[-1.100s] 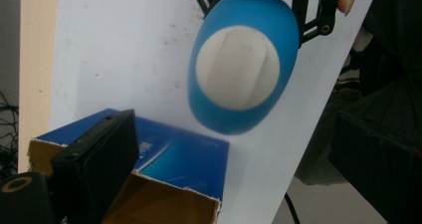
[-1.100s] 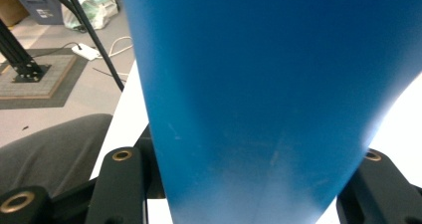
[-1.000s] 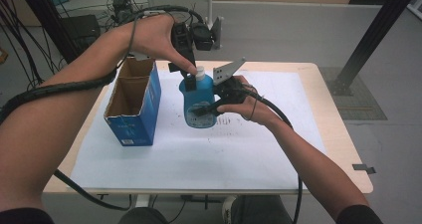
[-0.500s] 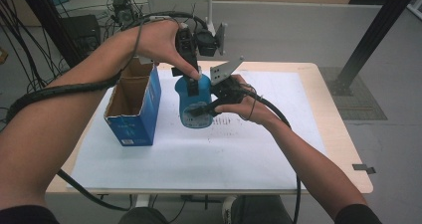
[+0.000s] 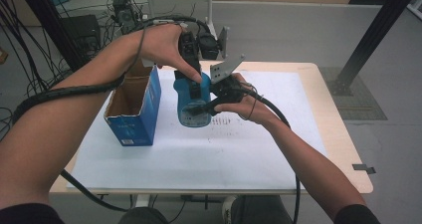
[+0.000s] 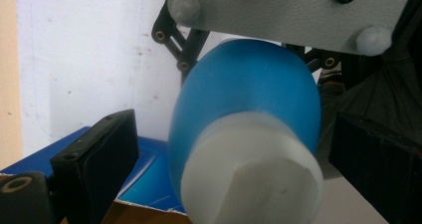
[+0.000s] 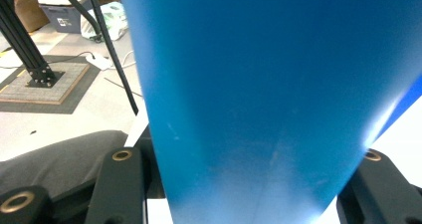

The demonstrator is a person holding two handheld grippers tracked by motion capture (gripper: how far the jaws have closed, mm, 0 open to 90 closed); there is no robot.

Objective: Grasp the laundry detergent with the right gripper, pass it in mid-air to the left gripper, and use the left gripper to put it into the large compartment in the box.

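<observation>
A blue bottle (image 5: 190, 103) with a white cap (image 6: 249, 181) hangs just above the white sheet, tilted. My right gripper (image 5: 201, 107) comes in from the right and is shut on the bottle's body (image 7: 268, 84), a jaw on each side. From above, my left gripper (image 5: 191, 77) points down over the cap. In the left gripper view its two black fingers (image 6: 94, 154) stand on either side of the cap with gaps showing, so it is open. The hand and gripper hide the cap in the high view.
An open blue cardboard box (image 5: 134, 104) stands upright just left of the bottle, its top flaps up. A white sheet (image 5: 199, 159) covers most of the wooden table (image 5: 343, 149). Cables trail off both grippers; black frame posts stand beyond the table.
The left gripper has slid over the white cap, which showed a second ago in the high view. The bottle leans a little more to the left. The right gripper holds still.
</observation>
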